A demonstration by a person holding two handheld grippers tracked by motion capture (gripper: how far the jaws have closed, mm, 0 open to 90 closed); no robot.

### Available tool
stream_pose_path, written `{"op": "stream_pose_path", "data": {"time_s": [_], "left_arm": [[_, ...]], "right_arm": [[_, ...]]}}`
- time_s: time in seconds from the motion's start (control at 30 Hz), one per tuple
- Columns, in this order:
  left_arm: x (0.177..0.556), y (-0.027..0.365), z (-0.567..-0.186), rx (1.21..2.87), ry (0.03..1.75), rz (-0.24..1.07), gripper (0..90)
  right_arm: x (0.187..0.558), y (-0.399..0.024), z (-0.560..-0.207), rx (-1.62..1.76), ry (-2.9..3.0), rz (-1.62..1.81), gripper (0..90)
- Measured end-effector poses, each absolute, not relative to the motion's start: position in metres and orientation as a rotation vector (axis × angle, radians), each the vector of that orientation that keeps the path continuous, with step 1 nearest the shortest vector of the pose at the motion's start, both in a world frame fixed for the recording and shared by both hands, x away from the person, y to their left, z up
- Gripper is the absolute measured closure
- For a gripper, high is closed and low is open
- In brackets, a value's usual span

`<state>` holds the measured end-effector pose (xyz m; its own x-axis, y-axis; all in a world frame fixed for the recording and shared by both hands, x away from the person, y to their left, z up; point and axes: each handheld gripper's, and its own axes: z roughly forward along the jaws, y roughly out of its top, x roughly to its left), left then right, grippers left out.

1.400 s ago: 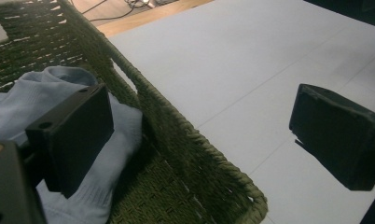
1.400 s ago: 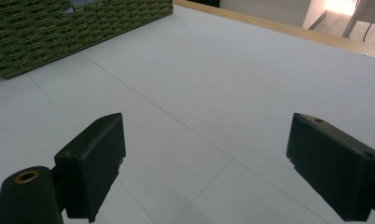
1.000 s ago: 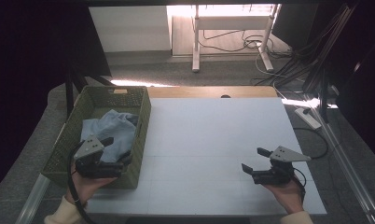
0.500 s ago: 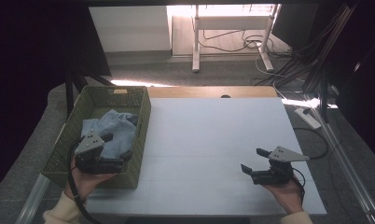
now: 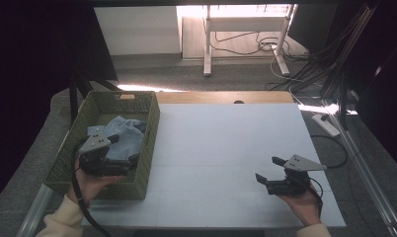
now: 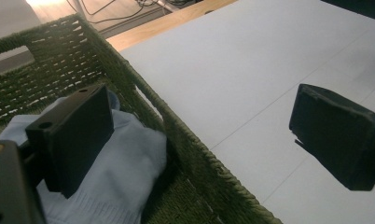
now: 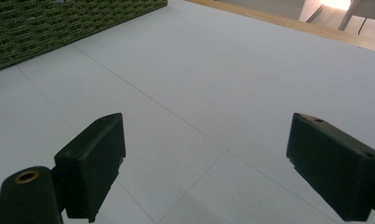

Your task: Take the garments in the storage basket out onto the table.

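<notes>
Left gripper (image 5: 123,148): over the green woven basket (image 5: 152,129) at the desk's left edge, jaws spread wide and straddling the basket's right wall — one jaw inside above the cloth, the other out over the desk top.
Light blue cloth (image 5: 121,139): bunched up inside the basket, toward its middle; in the left gripper view (image 6: 129,163) it lies just under the inner jaw, contact hard to call.
Right gripper (image 5: 270,170): near the desk's front right corner, low over the bare white desk (image 5: 226,143), jaws apart, nothing between them.
Hands: left hand (image 5: 90,180) and right hand (image 5: 302,200) each hold a gripper from the desk's front edge.
</notes>
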<state>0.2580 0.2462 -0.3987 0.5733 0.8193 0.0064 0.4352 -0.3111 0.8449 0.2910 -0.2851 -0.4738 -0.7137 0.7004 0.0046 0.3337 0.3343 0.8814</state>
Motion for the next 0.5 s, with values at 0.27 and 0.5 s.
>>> {"op": "stream_pose_path", "data": {"time_s": [0.27, 0.5], "left_arm": [[0.264, 0.245, -0.392, 1.955, 1.009, 0.574, 6.5], [0.271, 0.245, -0.386, 1.987, 1.0, 0.592, 6.5]], "right_arm": [[0.291, -0.285, -0.474, 0.917, 2.227, 1.335, 12.0], [0.292, -0.284, -0.474, 0.914, 2.228, 1.333, 11.5]]}}
